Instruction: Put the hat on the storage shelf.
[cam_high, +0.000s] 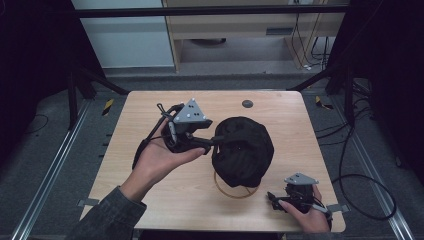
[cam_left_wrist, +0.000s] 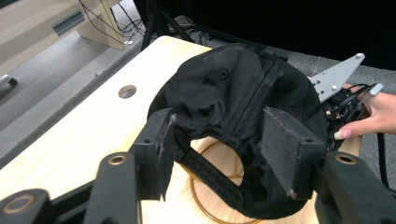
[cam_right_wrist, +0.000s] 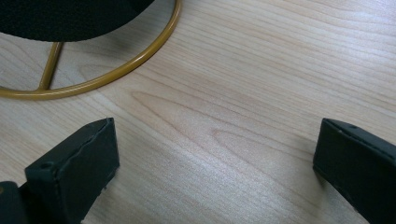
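While left hand-held gripper (cam_left_wrist: 224, 154) gapes released, black cap (cam_high: 243, 150) strap faces it.

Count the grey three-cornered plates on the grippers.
2. One plate tops the left gripper beside the black cap, left of table centre. The other plate tops the right gripper near the table's near right corner. None looks hidden.

The cap (cam_high: 243, 150) sits on a ring stand (cam_high: 235, 192) mid-table (cam_high: 150, 200).
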